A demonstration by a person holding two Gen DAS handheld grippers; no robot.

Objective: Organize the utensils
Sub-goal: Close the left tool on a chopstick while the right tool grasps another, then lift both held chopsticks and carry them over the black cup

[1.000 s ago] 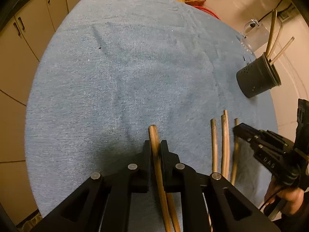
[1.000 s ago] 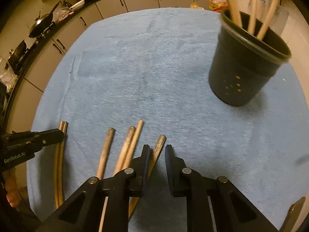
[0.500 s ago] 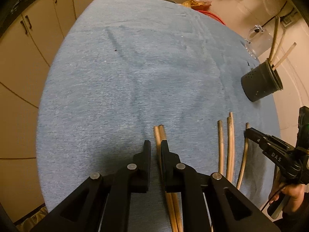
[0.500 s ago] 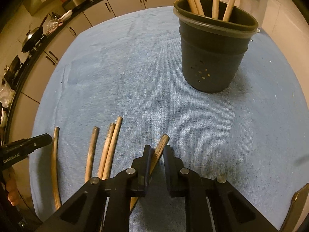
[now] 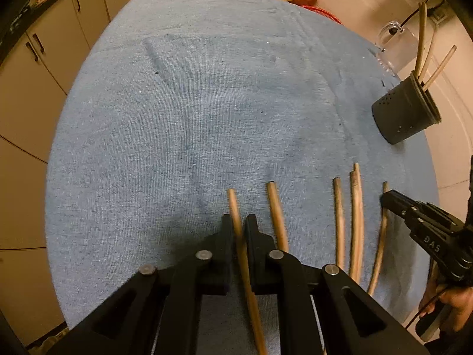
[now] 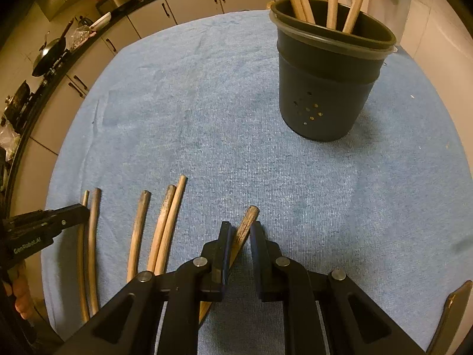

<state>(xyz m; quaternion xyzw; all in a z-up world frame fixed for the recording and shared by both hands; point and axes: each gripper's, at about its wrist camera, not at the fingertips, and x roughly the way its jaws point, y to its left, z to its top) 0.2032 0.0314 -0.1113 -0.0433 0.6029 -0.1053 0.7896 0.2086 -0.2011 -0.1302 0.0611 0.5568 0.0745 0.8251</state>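
Several wooden utensil handles lie side by side on a blue cloth (image 5: 192, 118). In the left wrist view my left gripper (image 5: 236, 222) is shut on one thin wooden handle (image 5: 235, 207), with another handle (image 5: 276, 207) lying just to its right. In the right wrist view my right gripper (image 6: 239, 227) stands around a dark-tipped wooden handle (image 6: 246, 222); its jaws are narrow and I cannot tell if they grip. A black perforated holder (image 6: 328, 82) with several wooden utensils stands at the far right; it also shows in the left wrist view (image 5: 405, 115).
Three more handles (image 6: 165, 222) lie between the grippers. The cloth covers a table with kitchen cabinets (image 5: 35, 47) beyond its left edge. A clear jug (image 5: 396, 41) stands behind the holder. Pans sit on a counter (image 6: 44, 56) at far left.
My left gripper has lifted one handle away from its neighbour, which stays on the cloth. My right gripper has closed in on the dark-tipped handle and drawn back from the holder.
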